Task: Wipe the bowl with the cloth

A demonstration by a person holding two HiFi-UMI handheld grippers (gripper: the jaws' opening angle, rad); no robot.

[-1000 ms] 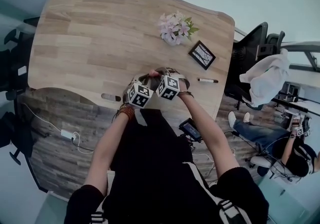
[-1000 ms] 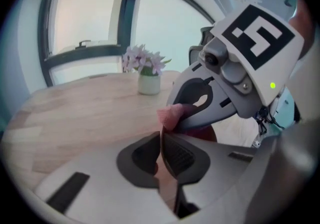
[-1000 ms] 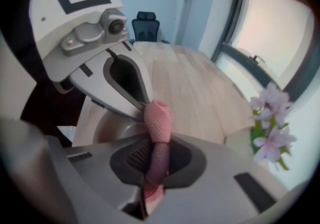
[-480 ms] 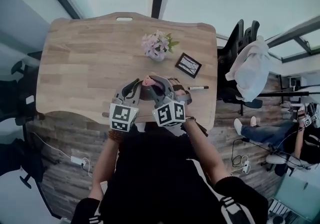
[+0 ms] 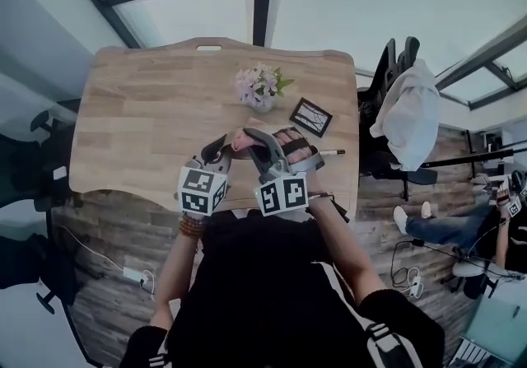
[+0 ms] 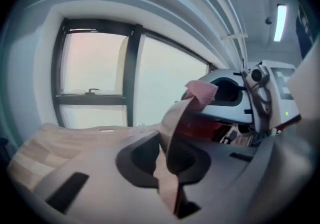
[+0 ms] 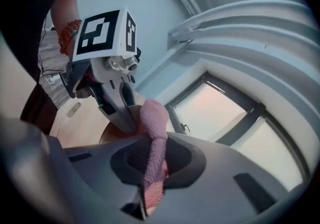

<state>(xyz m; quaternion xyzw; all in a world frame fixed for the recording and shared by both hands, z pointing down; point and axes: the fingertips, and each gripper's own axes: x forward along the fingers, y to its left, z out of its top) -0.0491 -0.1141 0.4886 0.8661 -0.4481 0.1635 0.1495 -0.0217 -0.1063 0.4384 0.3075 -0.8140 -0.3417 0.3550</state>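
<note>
Bowl (image 6: 175,118): its thin, smooth tan wall stands pinched between the jaws of the left gripper (image 6: 166,155), which have just been easing apart. Jaws of the right gripper (image 7: 152,160) are closed on the cloth (image 7: 152,118), a pink mesh bunched into a soft roll. We judge wiping barely begun: cloth meets rim, both held high above the wooden table (image 5: 148,111); the inside remains.

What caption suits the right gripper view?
Right gripper shut on the pink cloth, held up before a window.
</note>
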